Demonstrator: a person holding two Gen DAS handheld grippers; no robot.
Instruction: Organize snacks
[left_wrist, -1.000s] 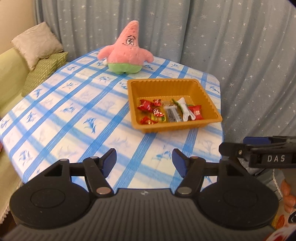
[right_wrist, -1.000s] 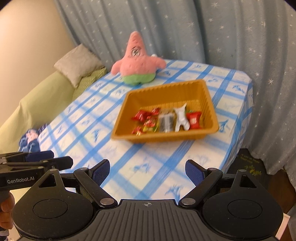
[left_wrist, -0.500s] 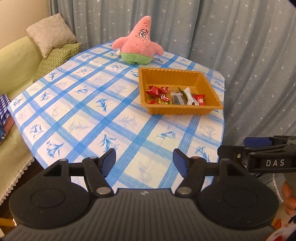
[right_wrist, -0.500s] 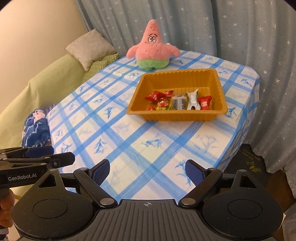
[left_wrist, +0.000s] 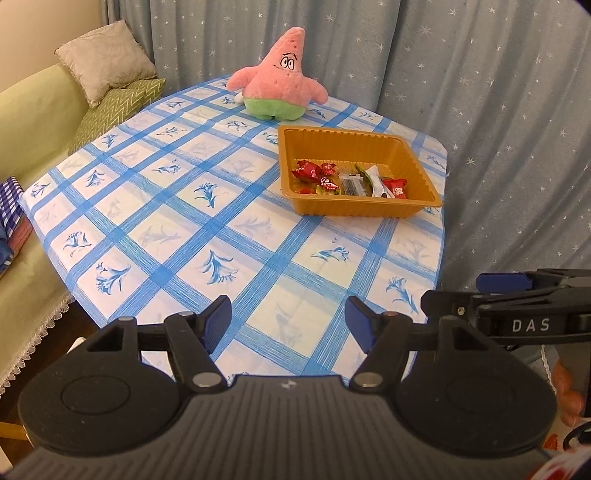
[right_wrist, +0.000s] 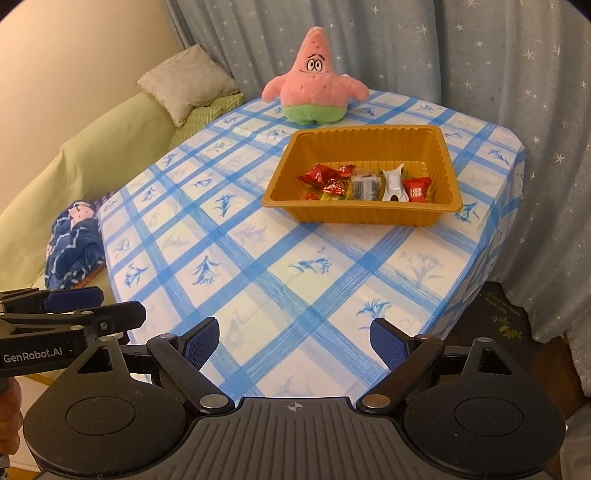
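Note:
An orange plastic tray (left_wrist: 417, 155) (right_wrist: 448, 162) stands near the table's far right corner. It holds several wrapped snacks: red candies (left_wrist: 307, 170) (right_wrist: 317, 173), a clear packet (left_wrist: 351, 184) (right_wrist: 365, 187), a white packet (left_wrist: 378, 181) (right_wrist: 394, 184) and a red packet (left_wrist: 397, 188) (right_wrist: 417, 190). My left gripper (left_wrist: 288, 325) is open and empty above the table's near edge. My right gripper (right_wrist: 293, 341) is open and empty, also at the near edge, far from the tray. Each gripper shows at the side of the other's view.
A pink star plush toy (left_wrist: 279, 81) (right_wrist: 314, 85) sits behind the tray. The table has a blue checked cloth (left_wrist: 177, 206) (right_wrist: 258, 258). A green sofa (left_wrist: 33, 110) with cushions (right_wrist: 186, 83) is at the left. Starred curtains (left_wrist: 498, 110) hang behind.
Both grippers have drawn back from the tray toward the table's near edge. The tray and plush look smaller and farther. Both stay open and empty.

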